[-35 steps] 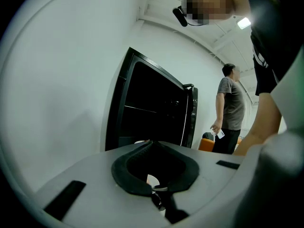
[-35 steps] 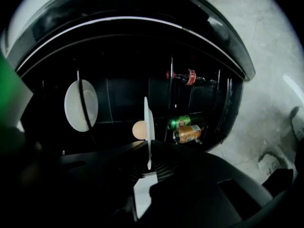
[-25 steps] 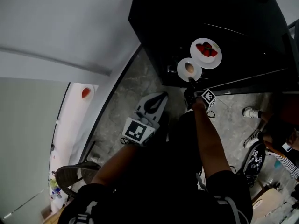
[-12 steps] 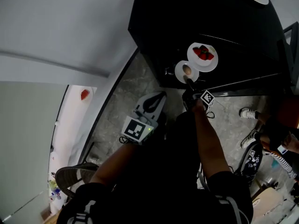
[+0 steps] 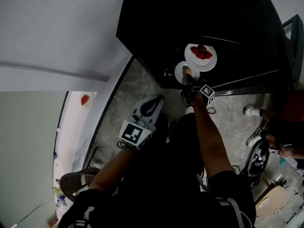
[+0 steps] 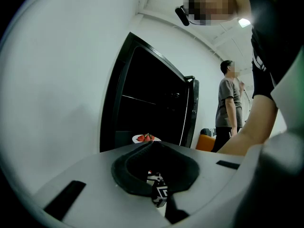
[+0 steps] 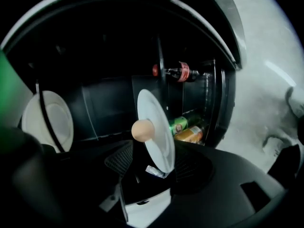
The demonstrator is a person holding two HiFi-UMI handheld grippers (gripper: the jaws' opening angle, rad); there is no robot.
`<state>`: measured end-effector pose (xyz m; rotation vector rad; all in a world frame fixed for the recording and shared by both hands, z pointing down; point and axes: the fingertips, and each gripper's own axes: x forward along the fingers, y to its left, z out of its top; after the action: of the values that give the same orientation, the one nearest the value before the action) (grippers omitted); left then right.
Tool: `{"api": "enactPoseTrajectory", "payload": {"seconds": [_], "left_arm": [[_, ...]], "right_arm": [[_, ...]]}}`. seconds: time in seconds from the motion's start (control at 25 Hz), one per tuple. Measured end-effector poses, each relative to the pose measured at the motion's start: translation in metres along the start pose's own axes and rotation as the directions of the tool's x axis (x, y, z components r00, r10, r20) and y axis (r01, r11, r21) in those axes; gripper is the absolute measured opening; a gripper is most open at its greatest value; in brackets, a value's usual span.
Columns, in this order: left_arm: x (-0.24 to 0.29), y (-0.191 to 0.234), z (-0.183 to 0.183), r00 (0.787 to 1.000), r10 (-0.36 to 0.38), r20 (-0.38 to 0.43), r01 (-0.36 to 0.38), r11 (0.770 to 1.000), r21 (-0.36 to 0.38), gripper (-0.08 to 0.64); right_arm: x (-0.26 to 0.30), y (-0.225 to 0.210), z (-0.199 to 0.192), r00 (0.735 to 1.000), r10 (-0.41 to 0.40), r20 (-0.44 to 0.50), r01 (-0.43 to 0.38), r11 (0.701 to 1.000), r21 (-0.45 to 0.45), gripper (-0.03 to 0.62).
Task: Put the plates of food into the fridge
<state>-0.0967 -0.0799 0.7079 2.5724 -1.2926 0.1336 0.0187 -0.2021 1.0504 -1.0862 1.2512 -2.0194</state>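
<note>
Dark inside the black fridge (image 5: 156,32), the small round white plate (image 7: 159,141) with a brown egg (image 7: 141,130) sits on the shelf beside the white plate of red strawberries (image 5: 212,61). My right gripper (image 7: 156,164) has just been opening, with its jaws apart around the rim. I should back straight out without nudging it. My left gripper (image 5: 159,100) is closed and empty.

The fridge (image 5: 156,13) has a glossy black casing. Both plates look like white glazed ceramic. The small plate (image 7: 159,127) carries a smooth, matt tan egg (image 7: 141,130), and the larger plate (image 5: 211,61) holds shiny red strawberries (image 5: 200,52). The floor (image 5: 137,89) is mottled grey, probably polished stone. The left gripper (image 5: 153,104) has a matt grey plastic shell. The right gripper (image 7: 147,163) is matt black plastic.
</note>
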Motion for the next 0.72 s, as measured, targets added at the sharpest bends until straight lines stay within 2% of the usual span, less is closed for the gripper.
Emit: {"api": "enactPoseTrajectory", "payload": {"seconds": [0.12,0.2,0.36,0.52,0.72], "left_arm": [[0.0,0.0,-0.007,1.0,-0.008,-0.005,0.008,1.0,-0.006,0.02],[0.0,0.002,-0.009,1.0,-0.002,-0.021,0.002,1.0,-0.004,0.02],[-0.001,0.005,-0.005,1.0,0.003,-0.007,-0.003,1.0,-0.006,0.021],[-0.001,0.008,0.001,1.0,-0.001,-0.013,0.0,1.0,-0.02,0.02],[-0.004,-0.003,0.033,0.999,-0.017,-0.029,0.017,1.0,-0.019,0.02]], "right_arm": [[0.014,0.011,-0.007,0.993,-0.109,-0.034,0.108,0.994,-0.033,0.264],[0.019,0.013,-0.011,0.987,-0.154,-0.044,0.152,0.987,-0.046,0.281],[0.015,0.012,-0.011,0.991,-0.123,-0.053,0.12,0.991,-0.054,0.287],[-0.013,-0.004,-0.016,0.993,-0.109,-0.054,0.107,0.993,-0.045,0.287],[-0.065,0.015,-0.033,0.988,-0.087,-0.124,0.067,0.985,-0.157,0.287]]}}
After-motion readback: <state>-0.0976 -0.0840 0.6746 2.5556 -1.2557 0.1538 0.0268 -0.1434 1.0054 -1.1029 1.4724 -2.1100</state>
